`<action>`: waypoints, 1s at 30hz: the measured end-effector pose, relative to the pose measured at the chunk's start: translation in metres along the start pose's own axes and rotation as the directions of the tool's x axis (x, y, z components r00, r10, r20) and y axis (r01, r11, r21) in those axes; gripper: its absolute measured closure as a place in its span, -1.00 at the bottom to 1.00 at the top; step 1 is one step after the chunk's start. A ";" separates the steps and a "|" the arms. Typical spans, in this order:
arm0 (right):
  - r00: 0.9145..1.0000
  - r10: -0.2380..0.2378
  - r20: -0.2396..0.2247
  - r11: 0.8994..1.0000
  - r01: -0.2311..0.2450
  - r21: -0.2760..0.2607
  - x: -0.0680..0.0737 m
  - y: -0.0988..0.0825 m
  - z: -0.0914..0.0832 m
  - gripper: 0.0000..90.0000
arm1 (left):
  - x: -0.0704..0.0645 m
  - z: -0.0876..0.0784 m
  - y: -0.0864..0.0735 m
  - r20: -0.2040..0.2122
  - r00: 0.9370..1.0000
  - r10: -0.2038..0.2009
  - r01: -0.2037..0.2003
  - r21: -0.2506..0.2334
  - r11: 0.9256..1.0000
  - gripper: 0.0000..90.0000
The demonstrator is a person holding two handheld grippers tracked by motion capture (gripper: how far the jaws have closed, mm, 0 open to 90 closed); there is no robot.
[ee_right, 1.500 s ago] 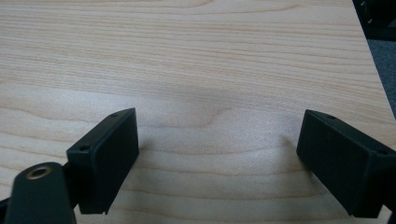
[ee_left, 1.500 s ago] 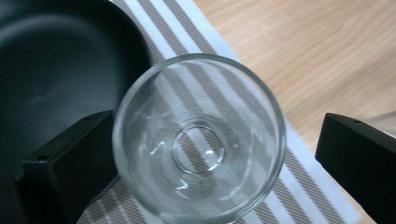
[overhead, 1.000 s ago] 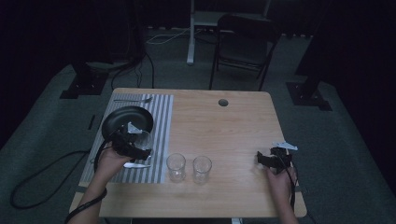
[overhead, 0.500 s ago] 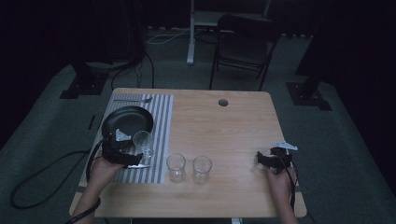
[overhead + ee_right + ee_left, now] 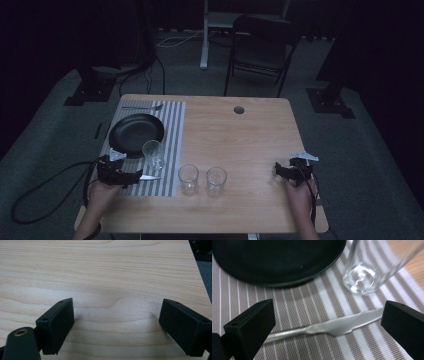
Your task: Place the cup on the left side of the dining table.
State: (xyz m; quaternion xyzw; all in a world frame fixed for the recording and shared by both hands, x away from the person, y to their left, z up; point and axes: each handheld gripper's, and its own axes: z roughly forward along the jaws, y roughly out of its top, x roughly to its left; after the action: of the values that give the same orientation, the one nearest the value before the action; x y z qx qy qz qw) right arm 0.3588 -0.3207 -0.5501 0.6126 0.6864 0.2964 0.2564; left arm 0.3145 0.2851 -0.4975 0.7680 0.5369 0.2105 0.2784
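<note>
On ribbed striped placemat (image 5: 317,302), slim steel knife (image 5: 332,327), clear round glass (image 5: 362,280)

Glass (image 5: 372,267) top and knife (image 5: 322,327) handle cut off.

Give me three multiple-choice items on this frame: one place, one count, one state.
1. Where does the knife lie?
A. on the striped mat
B. on the black plate
C. on bare wood

2. How many clear glasses stand on the table?
A. one
B. two
C. three

3. How do the left gripper's jaws stand?
A. shut on the knife
B. open, either side of the knife
C. shut on a glass

Key: 1 A, stripes run under the blade; 2 C, one on the mat, two on wood; 3 B, the jaws stand wide apart.
</note>
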 end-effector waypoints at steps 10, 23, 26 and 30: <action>1.000 0.003 0.000 1.000 -0.003 0.001 0.000 0.000 0.000 -0.73 | 0.012 0.002 -0.030 -0.061 0.997 -0.051 0.051 -0.002 0.999 -1.00; 1.000 0.003 0.001 1.000 -0.003 0.001 0.000 0.000 0.000 -0.73 | 0.021 0.002 -0.058 -0.108 0.982 -0.153 0.151 -0.020 0.988 -1.00; 1.000 0.003 0.001 1.000 -0.003 0.001 0.000 0.000 0.000 -0.73 | 0.022 0.003 -0.062 -0.117 0.979 -0.169 0.167 -0.022 0.986 -1.00; 1.000 0.004 0.002 1.000 -0.004 0.001 0.000 0.000 0.000 -0.73 | 0.021 0.005 -0.065 -0.132 0.976 -0.171 0.169 -0.020 0.985 -1.00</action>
State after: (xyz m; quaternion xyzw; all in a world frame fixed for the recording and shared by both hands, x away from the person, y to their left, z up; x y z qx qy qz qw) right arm 0.3583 -0.3204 -0.5500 0.6143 0.6852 0.2960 0.2560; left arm 0.2788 0.3213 -0.5437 0.7022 0.6171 0.2393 0.2624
